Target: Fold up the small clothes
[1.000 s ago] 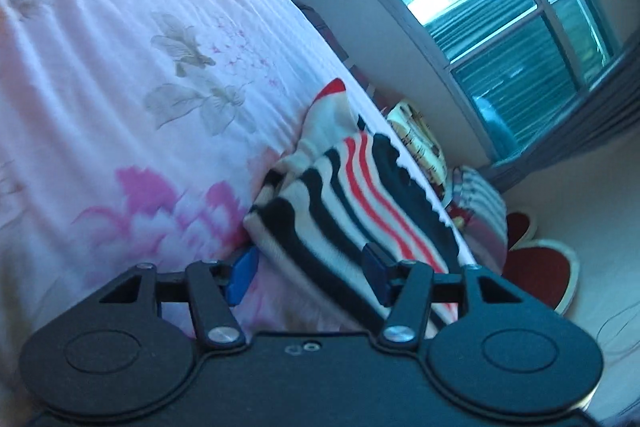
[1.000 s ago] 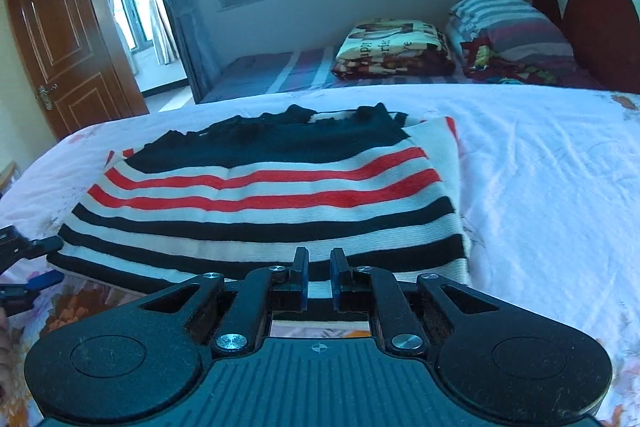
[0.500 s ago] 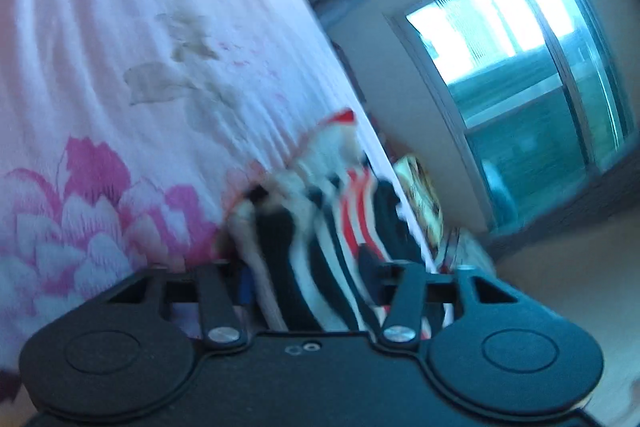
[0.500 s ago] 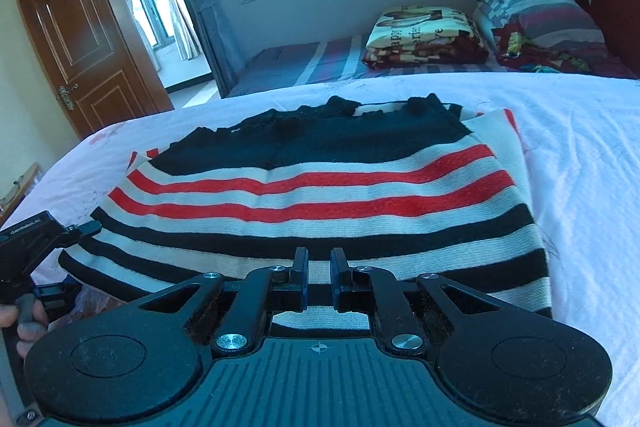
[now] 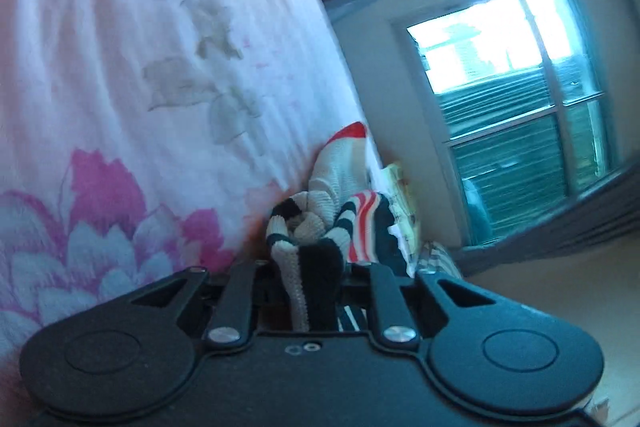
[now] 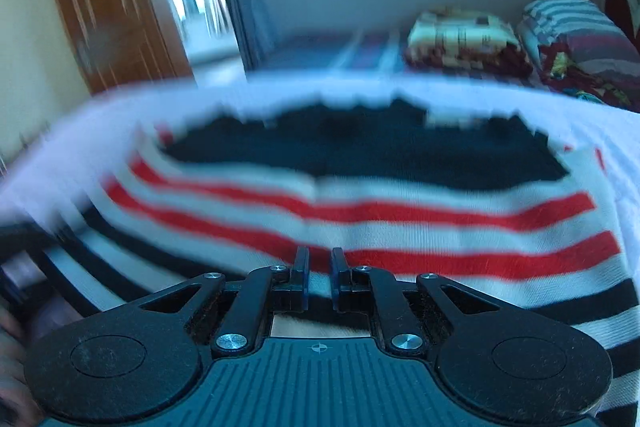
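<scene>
A knitted sweater with black, white and red stripes [image 6: 400,211] lies on a bed with a pink floral sheet [image 5: 120,87]. In the left wrist view my left gripper [image 5: 308,275] is shut on the sweater's bunched striped edge [image 5: 316,227], which rises in folds between the jaws. In the right wrist view my right gripper [image 6: 319,279] is shut on the near hem of the sweater, with the cloth spreading away in front of it. The left gripper shows as a dark blur at the left edge [image 6: 20,239].
A folded patterned blanket [image 6: 460,39] and striped pillows [image 6: 580,35] lie on a second bed beyond. A brown door [image 6: 112,11] stands at the left and a window [image 5: 512,99] behind. A red headboard [image 6: 620,3] is at the right.
My left gripper has closed on the sweater's corner, which was between open jaws before. Both grippers have moved with the sweater's edge, and the cloth has lifted and bunched.
</scene>
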